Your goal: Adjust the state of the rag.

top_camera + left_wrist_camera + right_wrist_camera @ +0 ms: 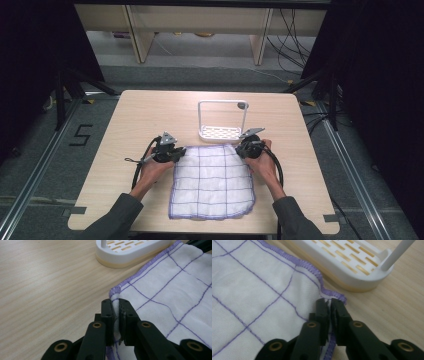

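Both far corners of white purple-checked square cloth (211,181) pinched: left gripper (117,315) and right gripper (329,312) clenched on them, just short of white slotted plastic rack (221,131).

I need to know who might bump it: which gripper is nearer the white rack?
Right. The right gripper pinches the cloth corner just beside the white rack base's end. The left gripper grips the opposite far corner, with bare table between it and the rack.
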`<state>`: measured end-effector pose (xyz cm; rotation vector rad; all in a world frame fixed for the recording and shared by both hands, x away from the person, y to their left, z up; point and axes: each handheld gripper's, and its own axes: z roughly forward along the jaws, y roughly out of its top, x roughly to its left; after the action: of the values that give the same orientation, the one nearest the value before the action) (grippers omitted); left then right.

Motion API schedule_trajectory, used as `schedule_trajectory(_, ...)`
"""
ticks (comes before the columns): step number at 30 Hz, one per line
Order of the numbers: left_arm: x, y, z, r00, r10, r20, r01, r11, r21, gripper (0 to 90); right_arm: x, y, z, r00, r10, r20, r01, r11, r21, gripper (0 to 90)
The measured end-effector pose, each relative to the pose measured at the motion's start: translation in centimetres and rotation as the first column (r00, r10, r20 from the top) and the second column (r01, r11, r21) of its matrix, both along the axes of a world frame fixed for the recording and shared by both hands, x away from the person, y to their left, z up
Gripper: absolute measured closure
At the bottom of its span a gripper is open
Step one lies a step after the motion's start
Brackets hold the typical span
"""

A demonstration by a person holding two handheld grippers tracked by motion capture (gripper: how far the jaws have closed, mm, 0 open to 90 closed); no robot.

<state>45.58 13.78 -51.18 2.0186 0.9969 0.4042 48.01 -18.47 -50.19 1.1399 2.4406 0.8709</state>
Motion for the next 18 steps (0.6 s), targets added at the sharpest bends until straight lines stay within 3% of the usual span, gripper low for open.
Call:
schedule_trajectory(1, 0.0, 0.1, 0.1, 1.0000, 0.000, 0.004, 0.000, 1.0000, 0.005, 82.6, -0.1, 0.1, 0.3, 0.9998, -0.001, -0.022, 0.000, 1.000, -0.011, 86.7)
schedule_trajectory(3, 0.0, 0.2, 0.2, 1.0000, -0.002, 0.002, 0.002, 1.0000, -0.008, 83.1, -0.2, 0.0, 0.4, 0.9998, 0.009, -0.017, -0.010, 1.000, -0.029, 87.6)
schedule_trajectory(6, -0.1, 0.3, 0.6, 0.9999, -0.003, 0.016, 0.003, 0.9997, -0.024, 83.7, -0.5, -0.6, 1.4, 0.9998, 0.006, 0.021, -0.006, 1.000, -0.002, 87.9)
schedule_trajectory(7, -0.1, 0.5, 0.8, 0.9998, -0.009, 0.017, 0.009, 0.9999, -0.013, 83.7, -0.5, -0.8, 1.8, 0.9967, 0.015, 0.079, -0.016, 1.000, 0.012, 88.0)
schedule_trajectory(9, -0.2, 0.6, 1.1, 0.9997, -0.013, 0.020, 0.014, 0.9996, -0.026, 84.0, -1.1, -1.3, 3.1, 0.9957, 0.022, 0.091, -0.022, 1.000, 0.008, 88.0)
schedule_trajectory(10, -0.3, 0.7, 1.3, 0.9997, -0.010, 0.024, 0.011, 0.9996, -0.027, 84.1, -1.3, -1.4, 3.4, 0.9925, 0.012, 0.122, -0.016, 0.999, 0.036, 88.1)
schedule_trajectory(11, -0.4, 0.7, 1.5, 0.9995, -0.017, 0.025, 0.018, 0.9993, -0.032, 84.2, -1.6, -1.6, 4.1, 0.9940, 0.025, 0.106, -0.028, 0.999, 0.023, 88.1)
schedule_trajectory(13, -0.5, 0.9, 1.9, 0.9994, -0.015, 0.031, 0.016, 0.9992, -0.038, 84.3, -2.1, -1.9, 4.9, 0.9938, 0.015, 0.110, -0.021, 0.998, 0.051, 88.2)
schedule_trajectory(15, -0.6, 0.8, 2.1, 0.9991, 0.003, 0.043, 0.000, 0.9975, -0.070, 84.3, -2.5, -2.2, 5.6, 0.9916, 0.009, 0.129, -0.018, 0.998, 0.067, 88.3)
schedule_trajectory(16, -0.6, 0.9, 2.3, 0.9990, -0.002, 0.045, 0.005, 0.9973, -0.074, 84.3, -2.5, -2.4, 5.9, 0.9867, 0.030, 0.160, -0.041, 0.997, 0.066, 88.3)
schedule_trajectory(18, -0.8, 1.0, 2.7, 0.9986, 0.001, 0.053, 0.003, 0.9970, -0.078, 84.4, -2.7, -2.6, 6.5, 0.9868, 0.031, 0.159, -0.043, 0.996, 0.073, 88.3)
